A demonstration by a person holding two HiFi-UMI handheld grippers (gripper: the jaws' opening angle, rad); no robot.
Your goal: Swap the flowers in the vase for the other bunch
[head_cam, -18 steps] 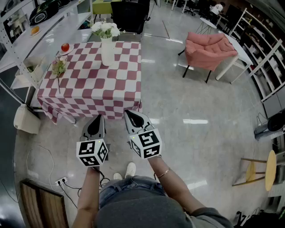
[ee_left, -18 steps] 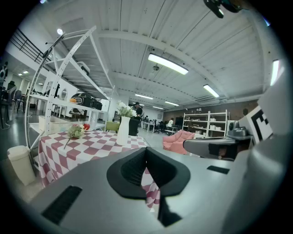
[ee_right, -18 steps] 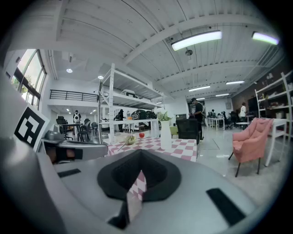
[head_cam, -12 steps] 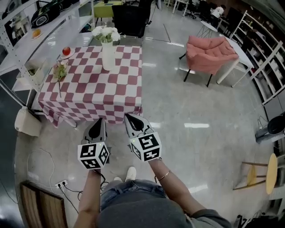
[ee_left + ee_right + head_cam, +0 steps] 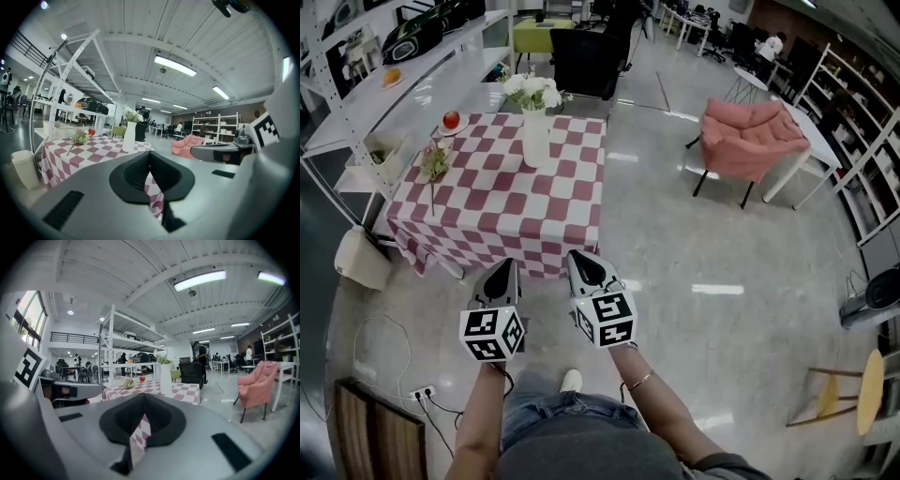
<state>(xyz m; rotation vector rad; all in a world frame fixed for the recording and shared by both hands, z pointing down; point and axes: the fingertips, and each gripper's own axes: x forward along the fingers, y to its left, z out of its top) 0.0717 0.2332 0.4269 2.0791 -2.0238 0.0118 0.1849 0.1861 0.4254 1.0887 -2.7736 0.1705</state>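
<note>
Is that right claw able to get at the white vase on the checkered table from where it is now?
Probably not yet. The right claw, shut, hangs short of the table, and the vase stands toward its far side. Nothing seems to block the way; stepping closer should do.

A tall white vase [image 5: 535, 141] is stood upright on the red-and-white checked table [image 5: 502, 211], toward the far edge and a bit right of the middle as seen in the head view. It's filled with a bunch of white flowers [image 5: 532, 91] and some green leaves, fanned out just above the neck. The other bunch [image 5: 437, 161] is laid flat on the cloth near the table's left edge, well apart from the vase. Pale pinkish and greenish blooms can be made out, with the head pointed toward the far side and a long thin stem [image 5: 432, 197] stretched back toward the near edge. Finer petal detail can't really be told from here, tbh.
</note>
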